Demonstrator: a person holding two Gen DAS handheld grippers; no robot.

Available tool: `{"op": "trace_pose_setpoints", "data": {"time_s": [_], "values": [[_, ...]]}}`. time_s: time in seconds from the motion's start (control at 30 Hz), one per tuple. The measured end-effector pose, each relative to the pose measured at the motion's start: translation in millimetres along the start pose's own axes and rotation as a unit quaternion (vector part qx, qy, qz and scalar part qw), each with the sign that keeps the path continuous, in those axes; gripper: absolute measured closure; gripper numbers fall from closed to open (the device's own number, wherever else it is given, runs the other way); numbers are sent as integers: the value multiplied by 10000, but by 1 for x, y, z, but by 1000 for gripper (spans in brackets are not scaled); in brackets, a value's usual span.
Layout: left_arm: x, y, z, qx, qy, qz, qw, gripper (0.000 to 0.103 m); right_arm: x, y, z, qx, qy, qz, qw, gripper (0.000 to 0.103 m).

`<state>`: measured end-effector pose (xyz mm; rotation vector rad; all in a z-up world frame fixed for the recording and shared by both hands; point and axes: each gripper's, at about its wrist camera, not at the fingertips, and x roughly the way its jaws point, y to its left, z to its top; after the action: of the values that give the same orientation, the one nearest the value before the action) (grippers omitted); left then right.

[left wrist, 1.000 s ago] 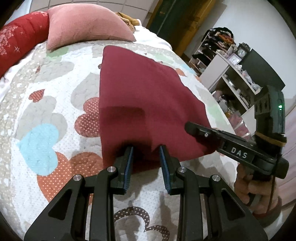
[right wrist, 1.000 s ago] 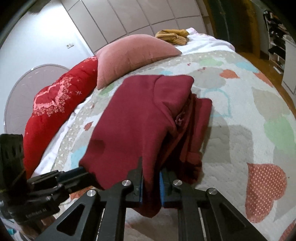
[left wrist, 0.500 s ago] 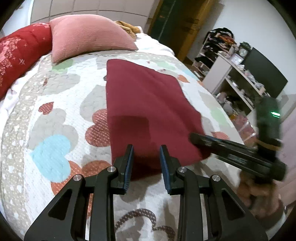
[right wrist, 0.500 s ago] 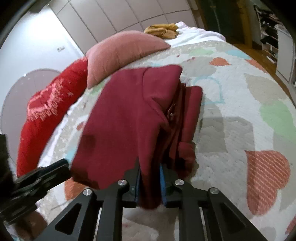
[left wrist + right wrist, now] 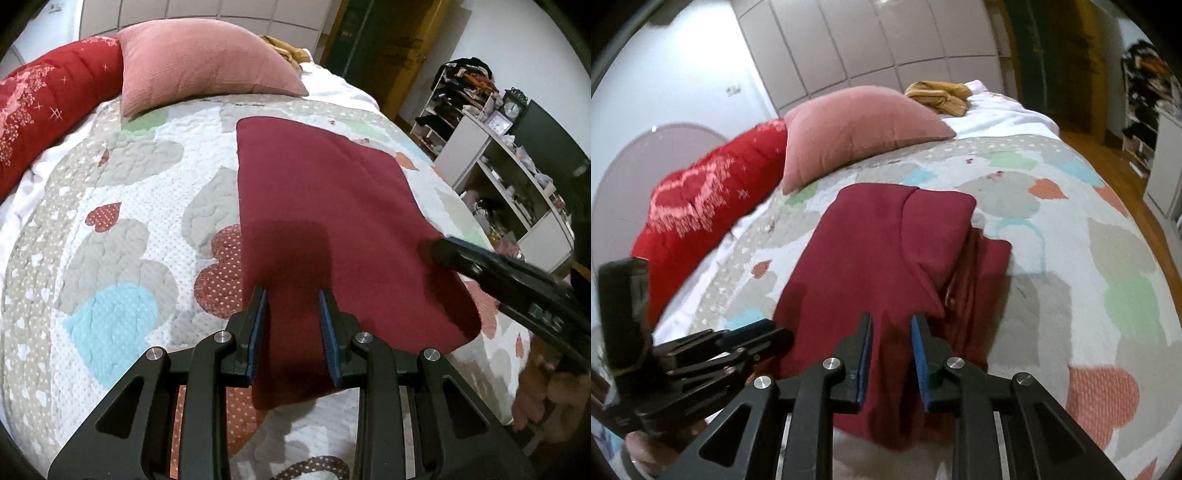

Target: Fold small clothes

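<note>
Maroon garment point(image 5: 325, 206) lies flat on heart-patterned quilt point(image 5: 122, 236) of bed, centre of left wrist view; near hem runs between left tool point(image 5: 291, 325) fingers at 6 o'clock. Left tool spread, pads clear of cloth edges, no pinch visible. Right tool point(image 5: 891, 354) just been opening; pads apart, fold of garment point(image 5: 886, 258) hangs between, not pressed. Loose bunched layer at 3 o'clock of garment in right wrist view. Pink pillow point(image 5: 207, 62) and red cushion point(image 5: 48, 110) at 11 o'clock. Shelves point(image 5: 509, 162) at 2 o'clock.
</note>
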<state>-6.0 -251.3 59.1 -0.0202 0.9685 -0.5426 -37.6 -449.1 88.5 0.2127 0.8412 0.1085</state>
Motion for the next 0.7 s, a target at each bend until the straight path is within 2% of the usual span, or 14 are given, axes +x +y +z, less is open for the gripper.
{"op": "trace_pose_setpoints", "data": {"time_s": [0.13,0.23,0.33,0.4,0.43,0.47,0.53,0.57,0.6,0.7], "values": [[5,0,2,61,-9,1,10000,74,27,-5,12,-354,146,-557,9977,83],[11,-1,2,118,10,55,9999,74,45,-16,15,-247,289,-510,9980,83],[9,1,3,79,26,-21,10000,71,43,-22,11,-80,189,-402,9990,81],[5,9,6,-75,78,-203,9997,68,32,-26,7,73,81,-288,9995,70],[4,14,7,-206,94,-312,9993,60,24,-29,5,233,3,-250,9994,59],[2,21,9,-398,88,-438,9982,45,19,-32,4,342,-66,-226,9991,52],[-2,33,13,-716,-44,-588,9957,35,8,-41,1,522,-214,-155,9983,44],[-3,40,15,-884,-115,-637,9940,35,5,-46,-1,592,-255,-153,9978,36],[-3,43,17,-965,-111,-684,9929,35,5,-49,-1,645,-265,-151,9975,32],[8,50,22,-1193,-10,-1049,9873,35,17,-63,-4,922,-89,21,9957,28]]}}
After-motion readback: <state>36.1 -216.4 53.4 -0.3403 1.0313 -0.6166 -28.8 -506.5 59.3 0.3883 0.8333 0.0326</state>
